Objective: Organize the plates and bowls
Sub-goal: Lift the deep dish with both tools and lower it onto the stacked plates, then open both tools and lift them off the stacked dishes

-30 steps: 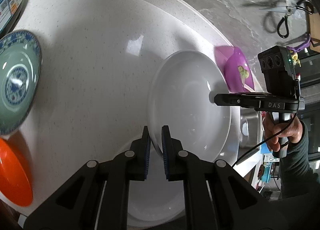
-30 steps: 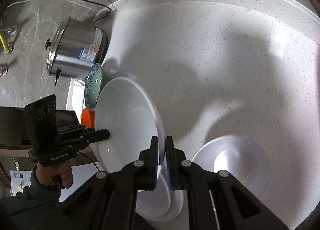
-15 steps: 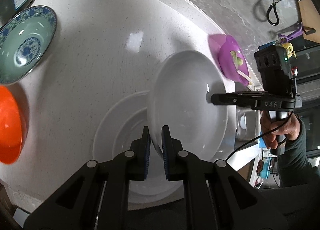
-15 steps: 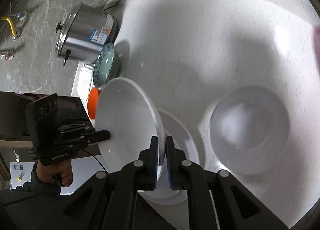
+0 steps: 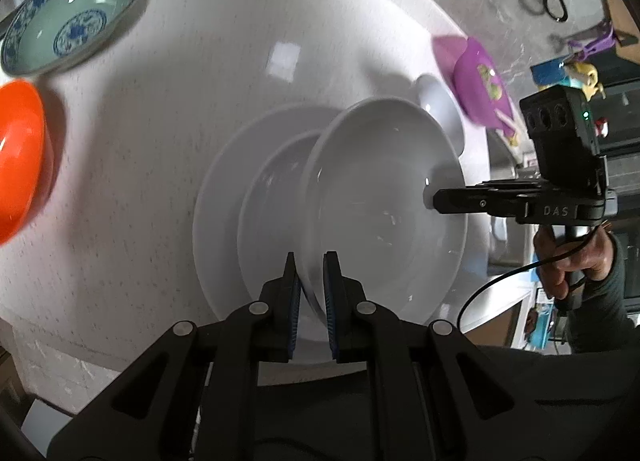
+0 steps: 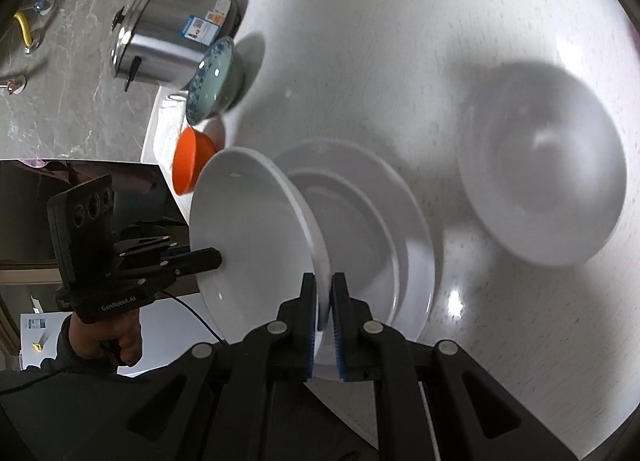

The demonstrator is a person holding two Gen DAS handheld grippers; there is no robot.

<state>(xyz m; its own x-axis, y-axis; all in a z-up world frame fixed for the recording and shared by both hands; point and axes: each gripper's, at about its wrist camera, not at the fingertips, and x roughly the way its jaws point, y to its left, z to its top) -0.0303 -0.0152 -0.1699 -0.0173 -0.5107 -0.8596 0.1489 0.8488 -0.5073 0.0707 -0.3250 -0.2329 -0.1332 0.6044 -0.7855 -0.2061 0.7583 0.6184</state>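
Both tools grip one white bowl by its rim, on opposite sides. The left tool is closed narrow on the near rim of the bowl, and the right tool is closed narrow on the opposite rim, so the bowl hangs between them, tilted, above the counter.

The bowl is just above the white plate, which lies flat on the counter, and partly over it. Taking this plate as the landmark: the orange bowl and the blue-patterned bowl lie to its left in the left view, well apart from it, the purple dish is beyond it near the counter edge, and another white bowl stands beside it in the right view.

The step in hand seems to be setting the bowl onto the plate. To do it well, I think both hands should first bring the bowl level, then center it over the sunken middle of the plate. They should lower together at the same speed. Both tools should open only when the foot of the bowl rests flat, otherwise it may tip or slide off.
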